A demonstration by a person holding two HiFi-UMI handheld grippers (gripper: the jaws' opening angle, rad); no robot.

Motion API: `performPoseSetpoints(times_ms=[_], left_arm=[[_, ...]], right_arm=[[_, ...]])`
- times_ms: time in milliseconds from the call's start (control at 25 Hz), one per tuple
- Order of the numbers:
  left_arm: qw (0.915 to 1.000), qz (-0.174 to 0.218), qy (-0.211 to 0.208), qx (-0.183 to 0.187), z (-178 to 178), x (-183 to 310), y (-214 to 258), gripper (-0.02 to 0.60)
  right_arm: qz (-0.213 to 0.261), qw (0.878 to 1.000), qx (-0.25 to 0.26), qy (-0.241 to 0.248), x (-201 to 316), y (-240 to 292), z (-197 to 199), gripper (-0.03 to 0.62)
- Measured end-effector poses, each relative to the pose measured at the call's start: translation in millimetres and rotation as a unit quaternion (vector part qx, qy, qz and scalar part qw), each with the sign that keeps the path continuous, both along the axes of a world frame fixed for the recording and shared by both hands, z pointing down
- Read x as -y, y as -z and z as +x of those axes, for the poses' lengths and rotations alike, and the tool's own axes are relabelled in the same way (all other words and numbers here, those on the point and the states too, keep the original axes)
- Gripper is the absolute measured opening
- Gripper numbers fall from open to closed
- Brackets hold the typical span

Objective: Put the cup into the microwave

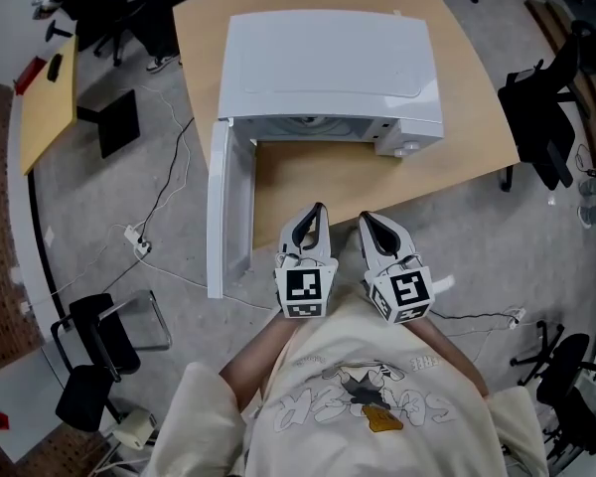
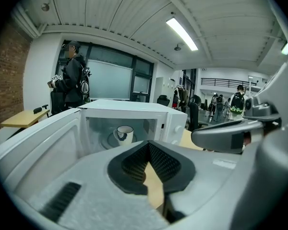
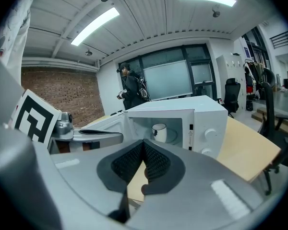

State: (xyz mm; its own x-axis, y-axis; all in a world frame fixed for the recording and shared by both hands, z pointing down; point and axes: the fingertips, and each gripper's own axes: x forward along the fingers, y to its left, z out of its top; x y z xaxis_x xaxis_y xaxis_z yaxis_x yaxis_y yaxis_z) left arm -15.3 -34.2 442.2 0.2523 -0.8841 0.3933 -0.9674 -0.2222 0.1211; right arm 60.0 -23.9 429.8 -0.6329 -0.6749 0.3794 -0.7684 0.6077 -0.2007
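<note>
Where one microwave (image 1: 328, 78) stands open, one cup (image 2: 124, 134) sits inside.

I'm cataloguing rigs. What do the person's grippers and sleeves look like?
The left gripper and right gripper match: pale grey shells, black ribbed pads, a cube with black-and-white square markers. The person wears a cream short-sleeved T-shirt with a cartoon print.

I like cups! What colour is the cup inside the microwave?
The cup is white with a dark rim; best in left gripper view.
</note>
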Motion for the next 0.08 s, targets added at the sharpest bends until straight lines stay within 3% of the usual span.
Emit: performPoseSetpoints(times_ms=[80], left_arm=[[1.0,0.001,-0.002,0.0,0.6,0.1,0.0,0.003]], right_arm=[[-0.001,1.0,0.0,0.0,-0.4,-0.7,0.2,0.005]])
